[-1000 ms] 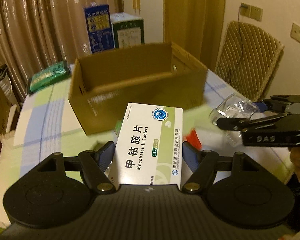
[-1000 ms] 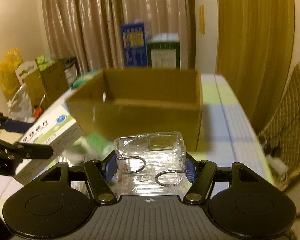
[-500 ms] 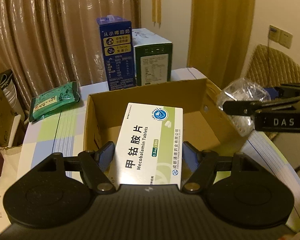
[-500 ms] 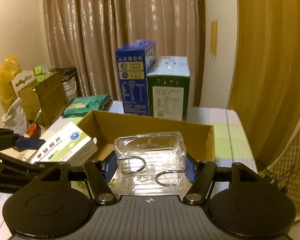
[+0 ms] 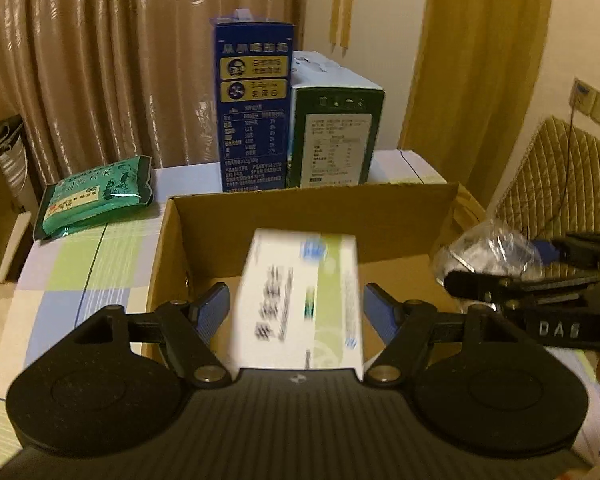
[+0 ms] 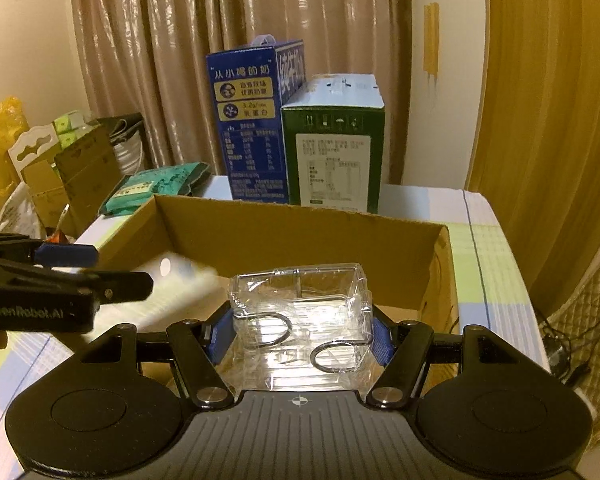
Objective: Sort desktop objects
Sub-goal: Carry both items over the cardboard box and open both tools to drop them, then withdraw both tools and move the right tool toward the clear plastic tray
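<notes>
Clearly, right gripper [image 5: 500, 276] reads "DAS"

The open brown cardboard box [image 5: 260, 216] has matt, raw walls with rough cut edges. The white and green paperboard medicine carton [image 5: 300, 300], blurred, looks smooth with a slight sheen. The clear thin plastic container [image 6: 300, 312] is glossy and crinkled, catching highlights. Each tool, left tool [image 5: 296, 312] and right tool [image 6: 300, 332], is matt black plastic with ribbed housing, blue pads and small shiny metal pins. The tall blue printed carton [image 6: 252, 128] looks semi-gloss. The green foil-like pouch [image 5: 96, 196] shines. The table [image 5: 80, 264] wears a checked cloth, matt. The beige curtains [image 6: 220, 40] have a satiny lustre.
</notes>
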Tool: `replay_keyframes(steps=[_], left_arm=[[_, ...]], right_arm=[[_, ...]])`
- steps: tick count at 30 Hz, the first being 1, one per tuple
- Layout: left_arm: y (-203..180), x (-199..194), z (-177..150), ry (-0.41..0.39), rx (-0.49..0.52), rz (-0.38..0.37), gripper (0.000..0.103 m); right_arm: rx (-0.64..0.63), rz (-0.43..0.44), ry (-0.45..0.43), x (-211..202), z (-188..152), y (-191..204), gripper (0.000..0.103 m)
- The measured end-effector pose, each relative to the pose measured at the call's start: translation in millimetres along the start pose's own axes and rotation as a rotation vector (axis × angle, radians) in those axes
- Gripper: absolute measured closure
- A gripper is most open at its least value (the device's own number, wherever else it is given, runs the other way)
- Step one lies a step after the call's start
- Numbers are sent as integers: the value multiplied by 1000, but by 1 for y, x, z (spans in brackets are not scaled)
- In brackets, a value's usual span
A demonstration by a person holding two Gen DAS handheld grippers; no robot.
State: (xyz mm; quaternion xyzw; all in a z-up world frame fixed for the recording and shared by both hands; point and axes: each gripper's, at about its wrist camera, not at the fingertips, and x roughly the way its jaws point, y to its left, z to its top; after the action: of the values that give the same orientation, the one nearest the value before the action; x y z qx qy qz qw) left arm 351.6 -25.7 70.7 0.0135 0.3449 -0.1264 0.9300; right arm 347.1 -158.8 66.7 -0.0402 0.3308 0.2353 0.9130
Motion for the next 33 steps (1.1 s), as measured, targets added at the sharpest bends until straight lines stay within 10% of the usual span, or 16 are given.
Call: replay_keyframes(steps=[20, 33], left_arm=[[14, -81, -51, -34, -59, -13, 29], [9, -159, -144, -12, -137, 23, 23]], right_arm=[[67, 9, -122, -72, -4, 1, 15], [110, 12, -42, -149, -133, 19, 9]])
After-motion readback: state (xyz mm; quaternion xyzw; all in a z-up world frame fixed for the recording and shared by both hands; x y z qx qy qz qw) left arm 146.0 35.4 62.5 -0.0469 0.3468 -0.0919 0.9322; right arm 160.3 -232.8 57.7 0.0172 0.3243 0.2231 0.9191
